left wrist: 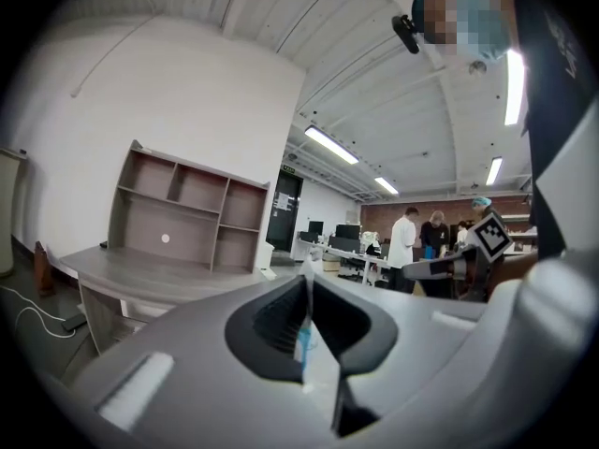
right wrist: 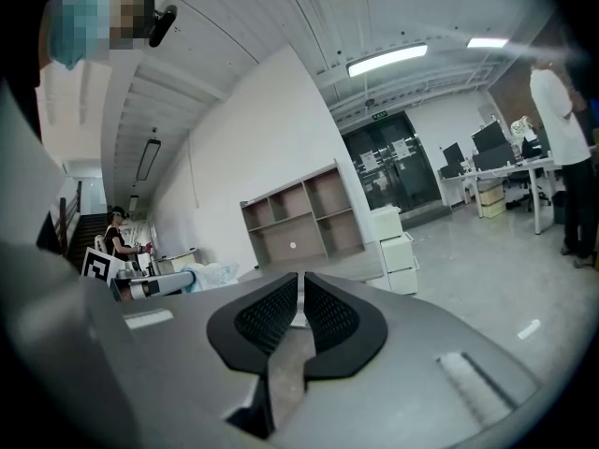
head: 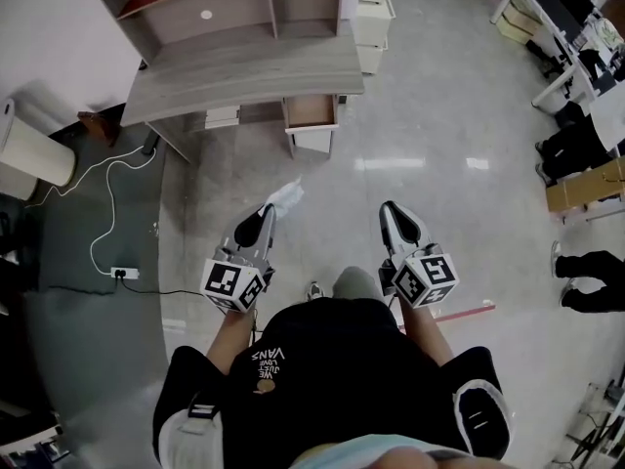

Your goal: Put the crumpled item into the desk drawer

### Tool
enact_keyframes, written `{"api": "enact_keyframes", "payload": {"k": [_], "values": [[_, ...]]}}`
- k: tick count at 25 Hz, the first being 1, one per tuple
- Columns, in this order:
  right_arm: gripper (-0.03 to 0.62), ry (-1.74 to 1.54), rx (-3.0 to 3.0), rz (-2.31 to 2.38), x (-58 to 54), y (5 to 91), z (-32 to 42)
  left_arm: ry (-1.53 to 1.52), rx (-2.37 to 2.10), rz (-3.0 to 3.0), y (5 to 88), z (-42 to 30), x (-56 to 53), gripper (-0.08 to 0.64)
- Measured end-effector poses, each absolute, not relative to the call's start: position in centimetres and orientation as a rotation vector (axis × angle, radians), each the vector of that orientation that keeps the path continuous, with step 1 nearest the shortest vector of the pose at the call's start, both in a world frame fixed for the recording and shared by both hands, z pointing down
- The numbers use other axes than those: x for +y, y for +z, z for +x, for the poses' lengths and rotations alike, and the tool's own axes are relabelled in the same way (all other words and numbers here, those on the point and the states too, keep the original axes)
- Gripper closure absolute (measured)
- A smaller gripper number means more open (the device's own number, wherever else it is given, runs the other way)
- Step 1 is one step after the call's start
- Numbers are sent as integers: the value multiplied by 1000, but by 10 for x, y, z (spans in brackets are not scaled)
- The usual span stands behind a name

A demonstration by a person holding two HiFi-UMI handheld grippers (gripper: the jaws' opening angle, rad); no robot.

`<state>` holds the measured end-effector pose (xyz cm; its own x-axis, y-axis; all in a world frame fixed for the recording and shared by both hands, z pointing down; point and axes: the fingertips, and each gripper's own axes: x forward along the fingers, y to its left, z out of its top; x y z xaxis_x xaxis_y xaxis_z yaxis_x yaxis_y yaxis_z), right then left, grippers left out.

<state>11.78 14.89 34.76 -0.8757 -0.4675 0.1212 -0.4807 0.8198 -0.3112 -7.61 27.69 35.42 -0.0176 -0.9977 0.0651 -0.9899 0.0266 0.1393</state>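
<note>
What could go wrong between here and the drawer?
1. The left gripper pinches the crumpled item by one edge, most of it sticking out past the tips; it may slip out on the way.
2. The drawer is open but small, just below the desk edge; a light item released early could land on the floor.
3. A cable lies on the floor left of the path: possible trip hazard.

Head view steeply down; gripper views level, toward desk (head: 244, 71).
</note>
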Motion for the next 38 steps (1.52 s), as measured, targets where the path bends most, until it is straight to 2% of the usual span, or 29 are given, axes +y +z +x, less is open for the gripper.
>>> {"api": "enact_keyframes", "payload": {"k": [25, 38], "values": [[571, 586, -2893, 605, -16, 377, 58, -63, -2207, 1961, 370, -134, 112, 502], [571, 676, -2814, 816, -45, 403, 40, 26, -2038, 1972, 430, -188, 46, 502]]}}
